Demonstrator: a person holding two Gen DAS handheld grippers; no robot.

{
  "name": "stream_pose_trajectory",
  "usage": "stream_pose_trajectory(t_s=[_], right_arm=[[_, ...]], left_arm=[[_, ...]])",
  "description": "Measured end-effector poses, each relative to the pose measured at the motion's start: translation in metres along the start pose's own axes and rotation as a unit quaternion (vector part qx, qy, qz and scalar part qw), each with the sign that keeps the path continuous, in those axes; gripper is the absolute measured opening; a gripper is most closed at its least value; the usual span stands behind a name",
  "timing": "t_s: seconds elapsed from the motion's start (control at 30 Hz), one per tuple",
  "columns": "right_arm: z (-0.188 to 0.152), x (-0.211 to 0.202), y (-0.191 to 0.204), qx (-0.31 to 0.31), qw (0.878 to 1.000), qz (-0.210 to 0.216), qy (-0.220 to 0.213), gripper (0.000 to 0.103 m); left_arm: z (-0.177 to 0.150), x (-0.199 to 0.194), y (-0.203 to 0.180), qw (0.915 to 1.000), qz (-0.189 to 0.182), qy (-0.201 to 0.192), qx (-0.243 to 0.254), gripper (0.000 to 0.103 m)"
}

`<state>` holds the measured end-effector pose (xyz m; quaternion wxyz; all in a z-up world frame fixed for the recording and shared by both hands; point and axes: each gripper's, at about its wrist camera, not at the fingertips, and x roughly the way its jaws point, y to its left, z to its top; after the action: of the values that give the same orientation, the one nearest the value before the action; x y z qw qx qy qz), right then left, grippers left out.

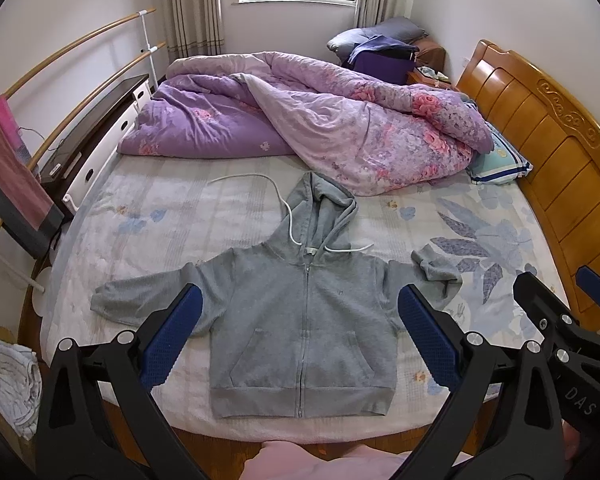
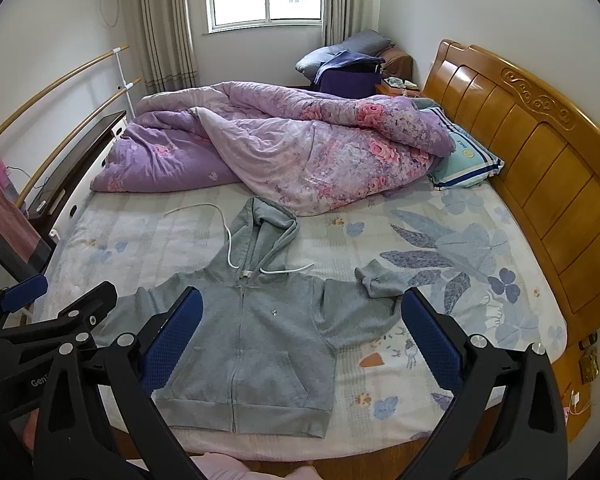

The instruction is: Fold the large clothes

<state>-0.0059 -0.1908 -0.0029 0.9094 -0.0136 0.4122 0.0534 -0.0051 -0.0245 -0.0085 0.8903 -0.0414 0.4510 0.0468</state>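
Observation:
A grey zip-up hoodie [image 1: 300,332] [image 2: 256,344] lies flat, front up, on the near half of the bed [image 1: 140,216] [image 2: 440,360]. Its hood points away, with white drawstrings trailing. The left sleeve stretches out sideways; the right sleeve [image 1: 436,270] [image 2: 380,284] is bent, its cuff folded back. My left gripper [image 1: 298,338] is open above the hoodie's body, holding nothing. My right gripper [image 2: 302,344] is open too, hovering over the hoodie's right side, empty. Each gripper shows at the edge of the other's view.
A crumpled purple floral quilt [image 1: 300,120] [image 2: 280,148] fills the far half of the bed. A pillow [image 2: 466,162] lies by the wooden headboard [image 1: 548,140] [image 2: 540,152] on the right. A dark cabinet [image 1: 96,120] and rails line the left side. Clothes [image 1: 12,384] lie on the floor at left.

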Motion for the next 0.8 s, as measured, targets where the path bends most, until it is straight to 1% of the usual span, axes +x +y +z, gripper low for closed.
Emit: stream_pose_trajectory(t_s=[0.23, 0.5, 0.67, 0.8], right_arm=[[0.003, 0.000, -0.011, -0.009, 1.000, 0.014, 0.001, 0.096], [0.004, 0.005, -0.019, -0.033, 0.998, 0.056, 0.010, 0.096], [-0.001, 0.010, -0.015, -0.055, 0.993, 0.105, 0.019, 0.096], [-0.006, 0.016, -0.003, -0.072, 0.984, 0.156, 0.036, 0.096]], left_arm=[[-0.006, -0.004, -0.007, 0.9999, 0.010, 0.002, -0.010, 0.098], [-0.016, -0.008, -0.010, 0.9989, 0.028, 0.008, -0.037, 0.098], [-0.030, -0.014, -0.005, 0.9956, 0.056, 0.017, -0.073, 0.098], [-0.044, -0.019, 0.009, 0.9910, 0.071, 0.028, -0.110, 0.098]])
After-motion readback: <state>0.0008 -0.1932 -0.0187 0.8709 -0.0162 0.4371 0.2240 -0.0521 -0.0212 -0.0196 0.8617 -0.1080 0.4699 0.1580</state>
